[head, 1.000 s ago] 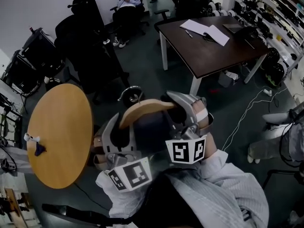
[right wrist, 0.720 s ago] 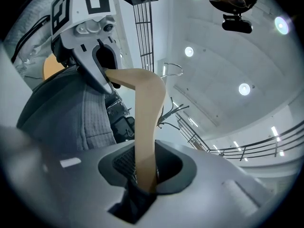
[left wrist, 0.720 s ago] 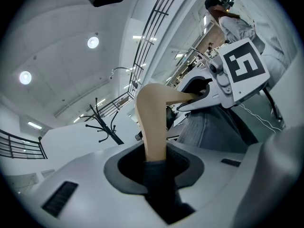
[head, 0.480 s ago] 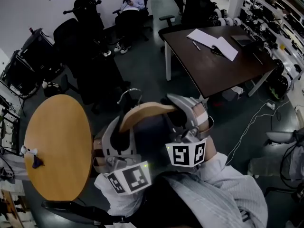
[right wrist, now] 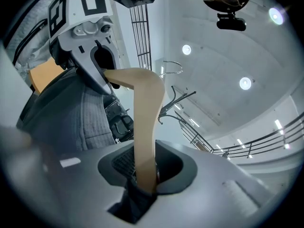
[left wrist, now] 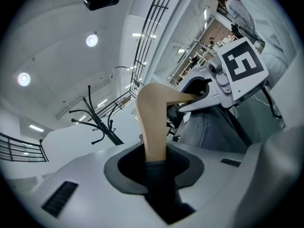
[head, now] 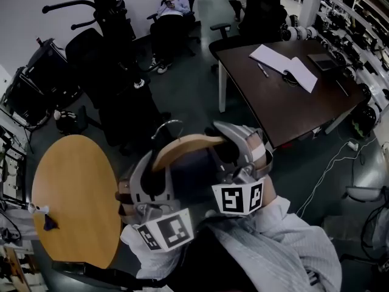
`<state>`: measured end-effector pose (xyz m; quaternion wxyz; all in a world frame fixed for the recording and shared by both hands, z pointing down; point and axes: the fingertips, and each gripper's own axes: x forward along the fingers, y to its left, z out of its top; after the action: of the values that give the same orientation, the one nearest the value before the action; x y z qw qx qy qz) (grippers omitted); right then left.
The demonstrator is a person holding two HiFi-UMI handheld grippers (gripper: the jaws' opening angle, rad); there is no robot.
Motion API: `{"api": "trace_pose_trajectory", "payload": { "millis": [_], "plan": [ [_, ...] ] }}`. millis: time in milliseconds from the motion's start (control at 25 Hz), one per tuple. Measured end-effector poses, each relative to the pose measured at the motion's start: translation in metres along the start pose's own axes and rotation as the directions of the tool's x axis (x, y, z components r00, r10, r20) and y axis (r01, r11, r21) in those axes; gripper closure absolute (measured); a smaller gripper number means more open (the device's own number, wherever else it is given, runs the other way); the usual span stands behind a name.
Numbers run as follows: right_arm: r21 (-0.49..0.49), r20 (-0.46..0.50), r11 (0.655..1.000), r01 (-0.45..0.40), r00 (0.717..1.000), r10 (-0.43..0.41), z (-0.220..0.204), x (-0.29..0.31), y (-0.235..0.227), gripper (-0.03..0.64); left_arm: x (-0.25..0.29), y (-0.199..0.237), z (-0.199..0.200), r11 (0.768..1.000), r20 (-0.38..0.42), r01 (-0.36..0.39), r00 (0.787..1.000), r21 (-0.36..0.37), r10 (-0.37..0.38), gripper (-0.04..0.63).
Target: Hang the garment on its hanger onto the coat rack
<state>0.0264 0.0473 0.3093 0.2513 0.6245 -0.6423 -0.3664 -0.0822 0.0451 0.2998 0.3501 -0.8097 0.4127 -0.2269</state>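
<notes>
I hold a wooden hanger (head: 185,145) with a metal hook (head: 168,126), and a dark grey garment (head: 191,170) hangs from it close to my chest. My left gripper (head: 152,166) is shut on the hanger's left arm. My right gripper (head: 234,143) is shut on its right arm. In the left gripper view the hanger (left wrist: 154,122) and dark cloth run down between the jaws of the left gripper (left wrist: 154,164). The right gripper view shows the hanger (right wrist: 145,122) clamped by the right gripper (right wrist: 142,175). The black coat rack (head: 108,8) stands ahead at the upper left, apart from the hook.
A round wooden table (head: 73,199) is at my left. A dark desk (head: 285,99) with papers stands at the right. Black office chairs (head: 85,47) crowd the coat rack's base. A person (head: 170,8) sits beyond it. Cables lie on the floor at the right.
The coat rack, chairs and desk have slid lower and grown larger in the head view, so I have come nearer to the rack. Both grips on the hanger look unchanged.
</notes>
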Motion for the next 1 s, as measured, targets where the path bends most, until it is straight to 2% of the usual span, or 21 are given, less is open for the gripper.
{"api": "trace_pose_trajectory", "payload": {
  "millis": [240, 400, 600, 800, 1000],
  "plan": [
    [0.005, 0.058, 0.999, -0.033, 0.998, 0.033, -0.037, 0.069, -0.014, 0.528, 0.073, 0.010, -0.006, 0.999, -0.055, -0.043, 0.998, 0.010, 0.043, 0.500],
    [0.005, 0.130, 0.997, -0.073, 0.989, 0.072, -0.063, 0.118, -0.037, 0.528, 0.124, 0.019, 0.003, 0.995, -0.109, -0.104, 0.989, 0.010, 0.104, 0.500],
    [0.005, 0.219, 0.992, -0.123, 0.968, 0.119, -0.084, 0.179, -0.072, 0.528, 0.183, 0.038, 0.021, 0.980, -0.175, -0.197, 0.965, 0.009, 0.196, 0.499],
    [-0.007, 0.323, 0.986, -0.165, 0.933, 0.158, -0.084, 0.226, -0.090, 0.526, 0.214, 0.061, 0.026, 0.954, -0.250, -0.300, 0.922, 0.019, 0.295, 0.500],
    [-0.009, 0.361, 0.986, -0.169, 0.919, 0.161, -0.089, 0.261, -0.097, 0.520, 0.243, 0.075, 0.022, 0.942, -0.272, -0.335, 0.905, 0.024, 0.328, 0.499]
  ]
}}
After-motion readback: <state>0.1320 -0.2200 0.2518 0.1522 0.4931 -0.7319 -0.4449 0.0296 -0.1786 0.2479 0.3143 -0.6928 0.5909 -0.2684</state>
